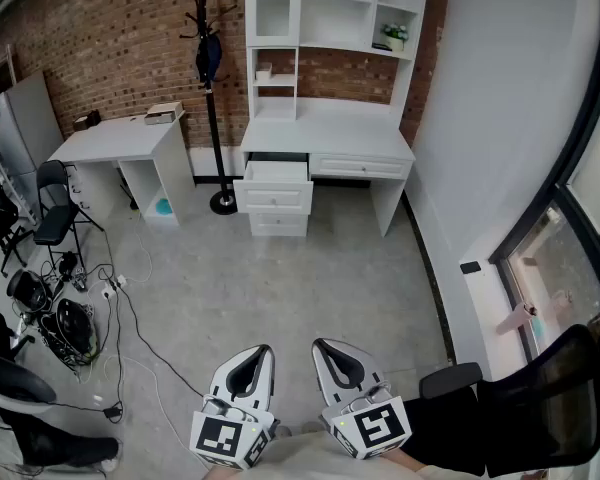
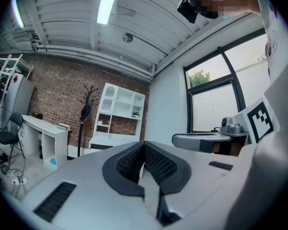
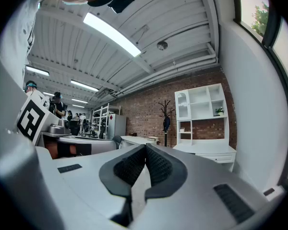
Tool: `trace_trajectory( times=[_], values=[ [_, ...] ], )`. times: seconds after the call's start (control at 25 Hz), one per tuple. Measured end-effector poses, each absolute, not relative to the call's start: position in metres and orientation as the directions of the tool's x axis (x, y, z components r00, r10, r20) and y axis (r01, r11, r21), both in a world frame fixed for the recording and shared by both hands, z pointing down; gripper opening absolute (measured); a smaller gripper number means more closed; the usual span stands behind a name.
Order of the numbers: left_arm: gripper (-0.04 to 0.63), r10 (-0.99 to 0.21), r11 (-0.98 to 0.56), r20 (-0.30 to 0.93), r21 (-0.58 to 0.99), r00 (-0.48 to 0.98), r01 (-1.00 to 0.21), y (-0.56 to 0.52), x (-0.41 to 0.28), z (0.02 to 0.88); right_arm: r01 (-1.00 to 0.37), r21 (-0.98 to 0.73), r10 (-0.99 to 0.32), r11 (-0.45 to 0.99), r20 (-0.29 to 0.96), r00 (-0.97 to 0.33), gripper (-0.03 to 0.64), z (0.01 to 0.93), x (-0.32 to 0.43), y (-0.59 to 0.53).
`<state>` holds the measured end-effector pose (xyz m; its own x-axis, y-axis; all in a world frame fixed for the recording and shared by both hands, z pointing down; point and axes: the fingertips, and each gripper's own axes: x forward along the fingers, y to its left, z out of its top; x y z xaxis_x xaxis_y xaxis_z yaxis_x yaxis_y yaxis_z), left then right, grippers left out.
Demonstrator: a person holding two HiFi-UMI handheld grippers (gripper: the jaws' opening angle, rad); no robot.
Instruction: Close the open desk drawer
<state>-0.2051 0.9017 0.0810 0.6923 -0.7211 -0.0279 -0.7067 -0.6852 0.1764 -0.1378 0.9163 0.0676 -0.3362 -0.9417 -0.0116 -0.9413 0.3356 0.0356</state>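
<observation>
A white desk [image 1: 325, 133] with a hutch of shelves stands against the brick wall at the far side of the room. Its top left drawer [image 1: 276, 173] is pulled out, open; the drawers below it are pushed in. The same desk [image 2: 102, 139] shows small in the left gripper view, and the desk [image 3: 205, 150] sits at right in the right gripper view. My left gripper [image 1: 267, 349] and right gripper [image 1: 317, 345] are side by side at the bottom, far from the desk, both held level. Each has its jaws shut with nothing between them.
A black coat stand [image 1: 212, 88] rises just left of the desk. A second white desk [image 1: 120, 138] stands further left. Black chairs [image 1: 50, 208] and tangled cables [image 1: 75, 318] lie along the left. A black office chair [image 1: 540, 403] sits at lower right by the window wall.
</observation>
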Motion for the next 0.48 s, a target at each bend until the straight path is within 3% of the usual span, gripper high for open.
trace_trajectory(
  times=[0.48],
  values=[
    [0.017,-0.700,-0.708,-0.043,0.166,0.712,-0.686,0.882,-0.228,0.085,-0.948,0.023,-0.948,0.317,-0.023,-0.317,0.029,0.072,-0.165,0.895]
  ],
)
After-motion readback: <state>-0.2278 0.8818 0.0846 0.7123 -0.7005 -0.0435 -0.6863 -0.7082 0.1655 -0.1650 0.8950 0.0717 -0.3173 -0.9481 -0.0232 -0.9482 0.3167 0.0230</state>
